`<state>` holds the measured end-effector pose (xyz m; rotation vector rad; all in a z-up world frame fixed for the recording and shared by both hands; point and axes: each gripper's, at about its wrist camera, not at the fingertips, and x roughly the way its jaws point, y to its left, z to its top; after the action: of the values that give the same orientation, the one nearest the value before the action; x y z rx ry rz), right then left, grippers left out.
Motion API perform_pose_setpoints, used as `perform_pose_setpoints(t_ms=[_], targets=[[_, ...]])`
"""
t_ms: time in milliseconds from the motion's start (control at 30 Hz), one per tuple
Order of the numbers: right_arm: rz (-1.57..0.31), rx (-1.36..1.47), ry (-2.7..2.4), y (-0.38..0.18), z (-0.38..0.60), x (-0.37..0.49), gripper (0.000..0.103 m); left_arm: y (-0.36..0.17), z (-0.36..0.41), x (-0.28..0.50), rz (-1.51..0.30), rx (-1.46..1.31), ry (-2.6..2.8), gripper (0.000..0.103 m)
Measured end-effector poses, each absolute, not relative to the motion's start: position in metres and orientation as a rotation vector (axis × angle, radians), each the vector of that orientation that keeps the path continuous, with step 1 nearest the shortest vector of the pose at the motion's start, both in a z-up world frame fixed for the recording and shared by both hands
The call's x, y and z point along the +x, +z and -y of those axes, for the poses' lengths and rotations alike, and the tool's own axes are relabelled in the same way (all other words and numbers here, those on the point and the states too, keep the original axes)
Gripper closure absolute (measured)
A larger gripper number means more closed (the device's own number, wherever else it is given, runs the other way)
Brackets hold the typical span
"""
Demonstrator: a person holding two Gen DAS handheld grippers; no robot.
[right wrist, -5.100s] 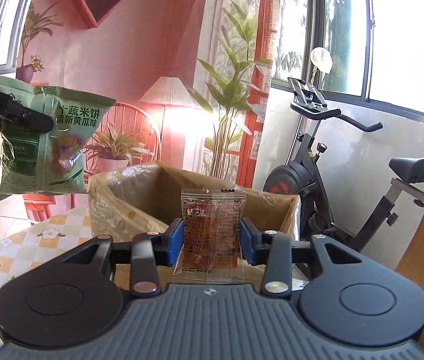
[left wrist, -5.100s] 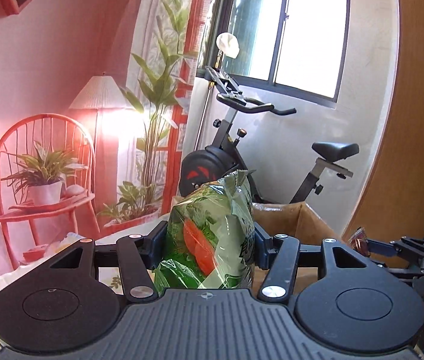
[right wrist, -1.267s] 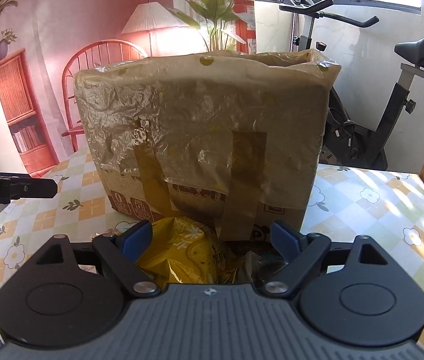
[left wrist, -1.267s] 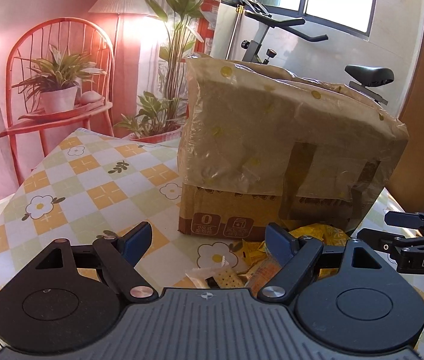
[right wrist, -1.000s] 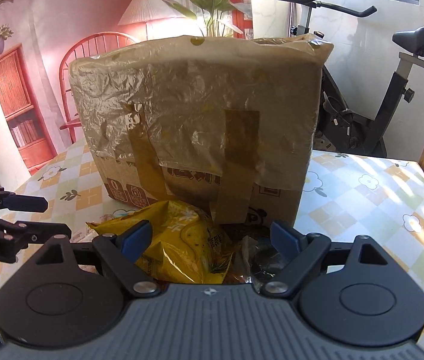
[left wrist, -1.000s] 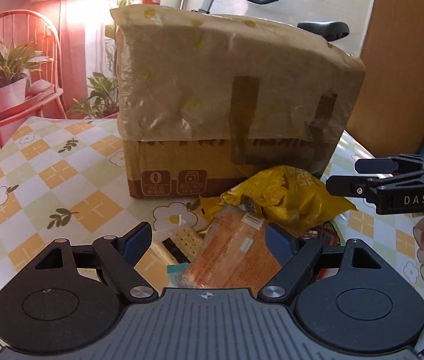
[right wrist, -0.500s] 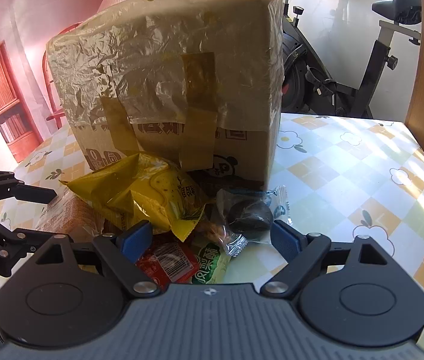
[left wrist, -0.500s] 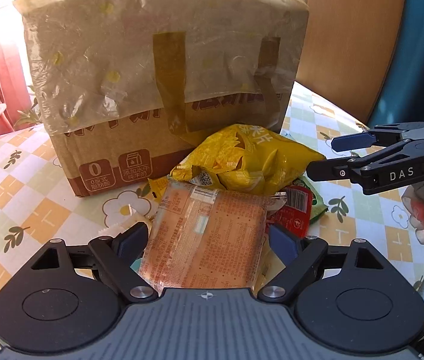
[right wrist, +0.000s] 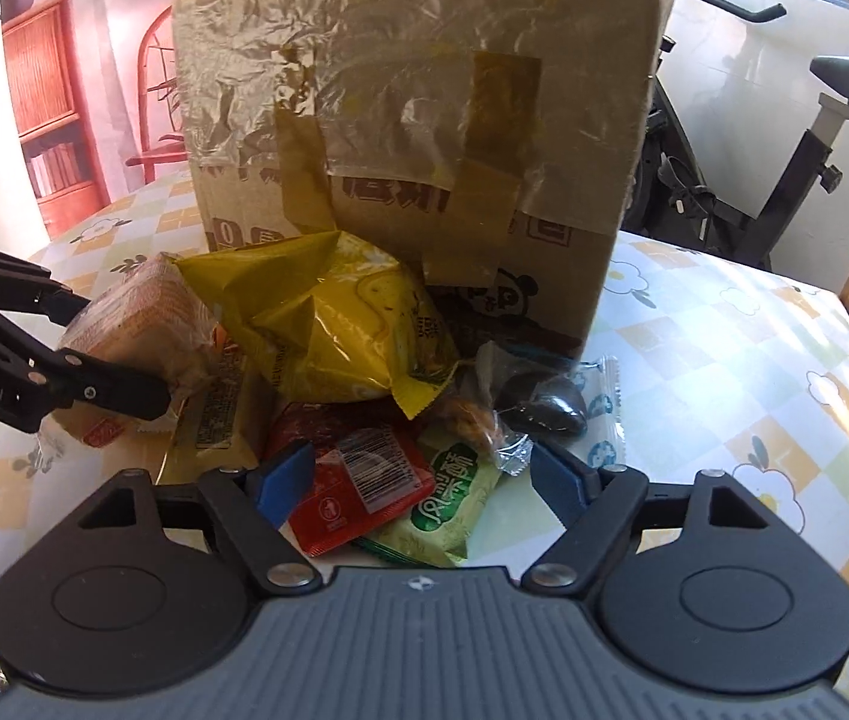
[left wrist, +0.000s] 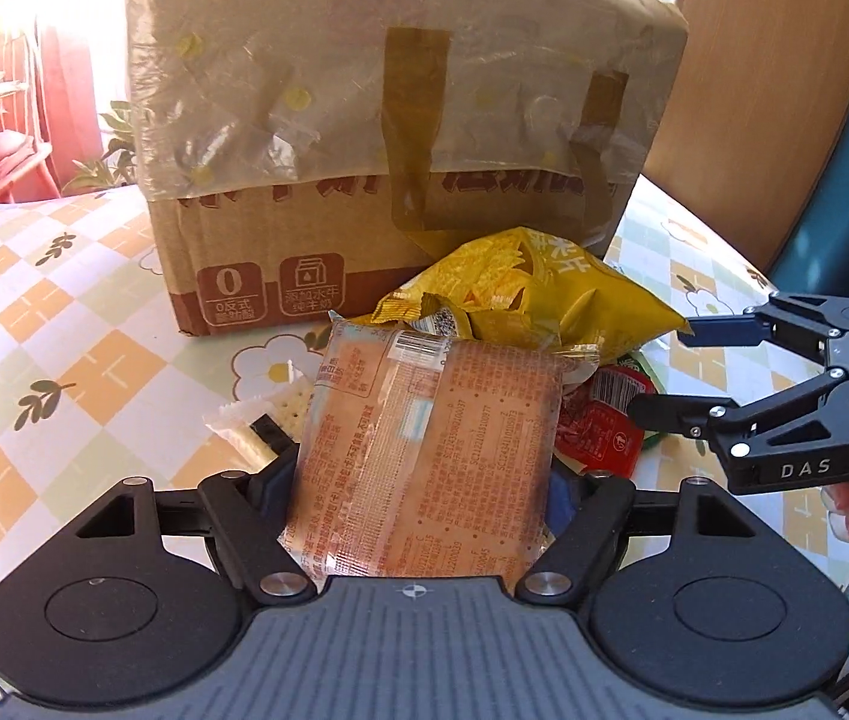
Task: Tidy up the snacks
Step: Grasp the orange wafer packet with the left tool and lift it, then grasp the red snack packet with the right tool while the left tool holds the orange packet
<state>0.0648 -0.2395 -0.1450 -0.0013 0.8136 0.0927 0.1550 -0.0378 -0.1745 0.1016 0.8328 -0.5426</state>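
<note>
A pile of snacks lies on the table in front of a tape-covered cardboard box [left wrist: 400,120]. My left gripper [left wrist: 424,480] has its jaws around an orange cracker packet [left wrist: 430,450], touching its sides. A yellow chip bag [left wrist: 532,294] lies behind it. My right gripper [right wrist: 418,480] is open, its jaws either side of a red sachet [right wrist: 358,486] and a green packet [right wrist: 448,498]. In the right wrist view the box [right wrist: 412,120], yellow bag [right wrist: 334,324] and orange packet [right wrist: 142,312] show, with the left gripper [right wrist: 118,348] on the packet.
The table has a checked flower-print cloth [left wrist: 64,330]. A dark wrapped snack [right wrist: 544,402] and a cracker pack [left wrist: 268,420] lie in the pile. An exercise bike [right wrist: 784,138] stands behind the table. A wooden panel [left wrist: 772,90] is at the right.
Both grippers dropped their earlier snacks and came down to the pile. The left jaws have closed in on the orange packet. The right gripper has moved nearer the red sachet.
</note>
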Motion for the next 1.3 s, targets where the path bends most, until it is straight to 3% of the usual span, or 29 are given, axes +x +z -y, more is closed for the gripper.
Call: perform_pose_setpoints(t_ms=[167, 833, 1300], targets=[[-0.818, -0.020, 0.162, -0.148, 0.227, 0.073, 0.038, -0.151, 0.012, 0.153, -0.788, 0.011, -0.437, 0.025], [-0.846, -0.151, 0.233, -0.171, 0.199, 0.101, 0.039, -0.135, -0.015, 0.141, -0.733, -0.137, -0.184, 0.025], [-0.798, -0.079, 0.185, -0.153, 0.211, 0.068, 0.063, -0.136, -0.015, 0.138, -0.748, -0.151, -0.182, 0.025]])
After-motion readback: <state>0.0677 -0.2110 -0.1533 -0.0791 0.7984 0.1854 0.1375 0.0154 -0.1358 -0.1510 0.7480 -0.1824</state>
